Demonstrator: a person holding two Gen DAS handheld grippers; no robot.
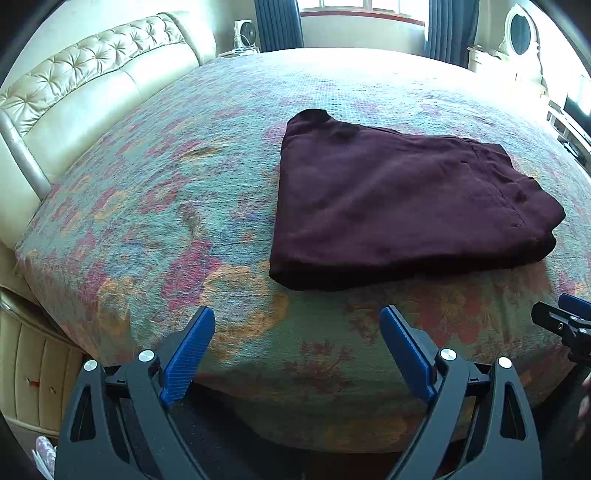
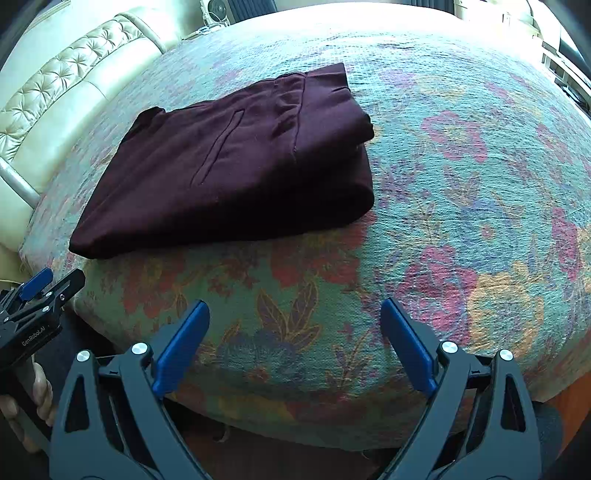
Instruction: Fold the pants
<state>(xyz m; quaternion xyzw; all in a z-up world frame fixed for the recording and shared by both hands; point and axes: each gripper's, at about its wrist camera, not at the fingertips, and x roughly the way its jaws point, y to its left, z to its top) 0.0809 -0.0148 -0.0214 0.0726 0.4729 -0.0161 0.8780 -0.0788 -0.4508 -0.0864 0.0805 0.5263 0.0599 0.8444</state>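
Maroon pants (image 1: pixel 399 206) lay folded into a thick, stacked rectangle on the bed (image 1: pixel 184 206), resting flat on the floral bedspread (image 2: pixel 461 206) of teal, pink and orange. In the right wrist view a welt pocket slit and a waistband seam showed on the top layer of the pants (image 2: pixel 229 158), with the folded edge facing the near side of the bed. No container was visible in either view; nothing held the pants but the bed itself.

Left gripper (image 1: pixel 297 350) hovered at the near edge of the bed, its blue-padded fingers (image 1: pixel 188 358) spread wide with nothing between them, well apart from the pants. Right gripper (image 2: pixel 295 347) sat likewise at the near edge, fingers (image 2: pixel 408 347) spread wide, pinching nothing, clear of the pants. Each gripper showed at the edge of the other's view: right gripper (image 1: pixel 569 325) at far right of the left view, left gripper (image 2: pixel 33 306) at far left of the right view, with the person's hand (image 2: pixel 26 402) around its handle.

Cream tufted headboard (image 1: pixel 85 85) ran along the left side of the bed. White fan (image 1: pixel 245 35) stood beyond the far corner beside dark blue curtains (image 1: pixel 277 24) under a bright window (image 1: pixel 362 5). An oval mirror (image 1: pixel 520 31) in a white frame stood at far right.
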